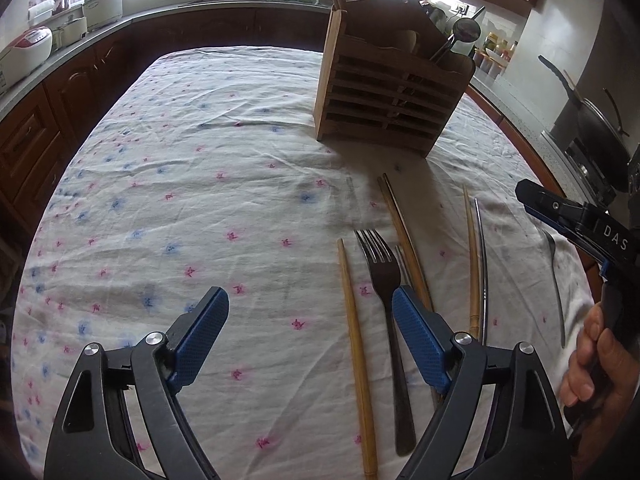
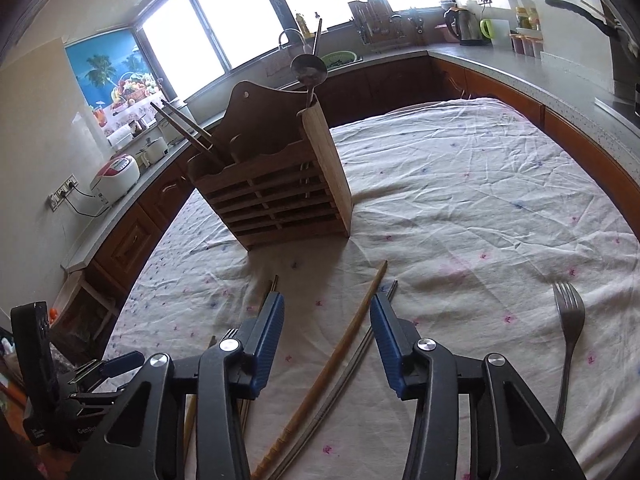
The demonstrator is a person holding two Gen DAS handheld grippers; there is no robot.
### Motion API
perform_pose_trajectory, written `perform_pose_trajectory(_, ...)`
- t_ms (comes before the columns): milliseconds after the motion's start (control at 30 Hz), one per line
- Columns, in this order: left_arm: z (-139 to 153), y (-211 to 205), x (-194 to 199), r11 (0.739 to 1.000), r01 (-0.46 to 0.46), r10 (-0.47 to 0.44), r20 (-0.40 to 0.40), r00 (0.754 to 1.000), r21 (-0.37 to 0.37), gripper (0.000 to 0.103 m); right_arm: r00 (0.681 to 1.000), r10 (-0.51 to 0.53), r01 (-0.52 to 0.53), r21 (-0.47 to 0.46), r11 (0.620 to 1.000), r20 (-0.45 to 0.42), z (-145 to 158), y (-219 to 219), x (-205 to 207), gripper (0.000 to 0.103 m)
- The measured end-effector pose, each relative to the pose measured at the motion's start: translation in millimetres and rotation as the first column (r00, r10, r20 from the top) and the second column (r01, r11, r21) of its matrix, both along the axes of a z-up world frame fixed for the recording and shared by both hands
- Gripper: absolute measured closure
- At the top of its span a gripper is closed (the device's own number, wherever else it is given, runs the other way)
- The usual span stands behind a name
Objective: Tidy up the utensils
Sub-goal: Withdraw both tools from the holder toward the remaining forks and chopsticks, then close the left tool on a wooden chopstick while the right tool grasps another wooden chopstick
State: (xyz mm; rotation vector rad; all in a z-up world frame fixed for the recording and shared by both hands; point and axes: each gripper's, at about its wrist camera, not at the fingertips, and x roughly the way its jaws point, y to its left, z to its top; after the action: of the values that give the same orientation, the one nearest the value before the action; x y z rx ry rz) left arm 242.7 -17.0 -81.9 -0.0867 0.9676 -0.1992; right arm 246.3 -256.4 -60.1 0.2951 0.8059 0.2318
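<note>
My left gripper [image 1: 310, 300] is open above the flowered tablecloth [image 1: 200, 184]. A pale wooden chopstick [image 1: 354, 340] lies between its fingers in the picture, and a dark fork [image 1: 382, 276] lies just inside its right finger; the pads touch neither. Brown chopsticks [image 1: 398, 216], a bamboo chopstick [image 1: 473, 252] and a metal chopstick [image 1: 485, 264] lie further right. My right gripper [image 2: 327, 302] is open, half closed, over the bamboo chopstick [image 2: 356, 320] and the metal chopstick [image 2: 340, 380]; no pad presses on them. The wooden utensil holder [image 2: 280, 196] stands beyond with a ladle [image 2: 309, 68] in it.
A second fork [image 2: 568, 320] lies to the right of my right gripper. A hand [image 1: 592, 360] holds that gripper at the left wrist view's right edge. Counters with a rice cooker [image 2: 116, 178], a sink and a kettle [image 2: 460, 26] ring the table. A pan [image 1: 600, 128] sits on the stove.
</note>
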Motion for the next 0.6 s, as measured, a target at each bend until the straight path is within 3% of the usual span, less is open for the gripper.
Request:
perform_pose_trajectory(300, -20.2, -11.2, 18.7, 0.999, 0.034, -0.032, -0.059, 0.998, 0.035, 0.045, 0.997, -0.001, -0.004, -0.074, 0.997, -0.075, -25.6, 12.3, 41.1, 0.069)
perform_pose_trajectory(533, -25.5, -22.3, 27.6, 0.993, 0.062, -0.058, -0.039, 0.998, 0.099, 0.047, 0.986, -0.022, -0.003, -0.148, 0.989, -0.166, -54.2, 10.1, 76.3, 0.076)
perform_pose_trajectory(600, -26.3, -27.1, 30.5, 0.989, 0.073, -0.070, -0.033, 0.997, 0.127, 0.048, 0.987, -0.021, -0.006, -0.170, 0.985, -0.157, -56.5, 12.2, 79.3, 0.077)
